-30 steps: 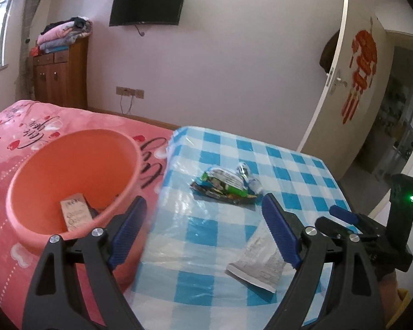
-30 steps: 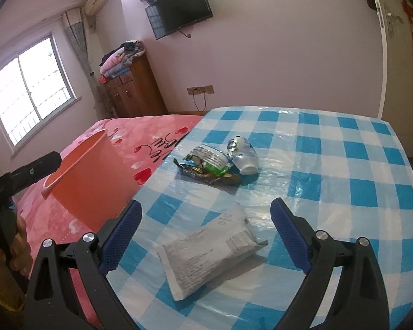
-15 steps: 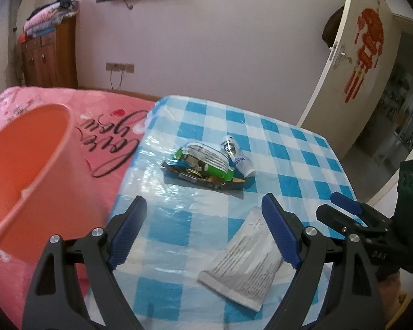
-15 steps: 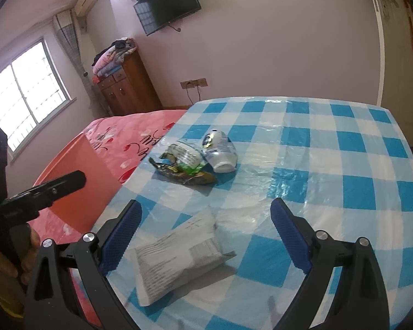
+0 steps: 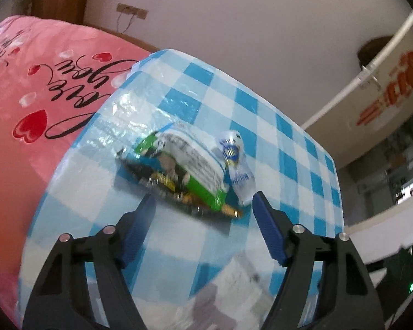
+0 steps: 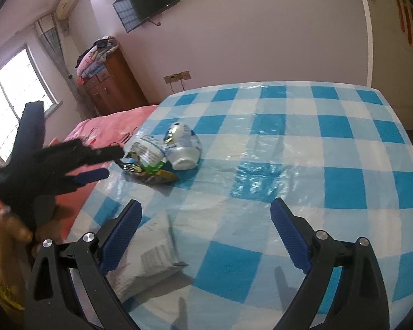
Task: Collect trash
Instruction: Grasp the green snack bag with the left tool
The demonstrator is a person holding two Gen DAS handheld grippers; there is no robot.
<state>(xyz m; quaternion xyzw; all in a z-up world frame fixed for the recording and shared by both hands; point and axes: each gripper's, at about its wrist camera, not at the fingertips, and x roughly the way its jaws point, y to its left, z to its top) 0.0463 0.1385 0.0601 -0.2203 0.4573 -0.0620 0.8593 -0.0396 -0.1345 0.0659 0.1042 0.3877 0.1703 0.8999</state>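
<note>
Just ahead of the left gripper point(image 5: 202, 206), whose jaws were closing with nothing yet between the pads, lay the green-and-white snack wrapper point(image 5: 184, 162) on the blue-checked tablecloth point(image 5: 261, 126), its long axis running slantwise across the gap between the two fingers. Touching its far right side stood a small white crushed bottle point(image 5: 235, 159), so a squeeze there could catch both. Nearer the right gripper point(image 6: 205, 214), which stood wide and held nothing, a flat grey-white packet point(image 6: 148, 258) lay under its left finger. Judging by reach, the left hand was the closer one to the wrapper pile; beyond it spread the pink bedspread point(image 5: 55, 82).
</note>
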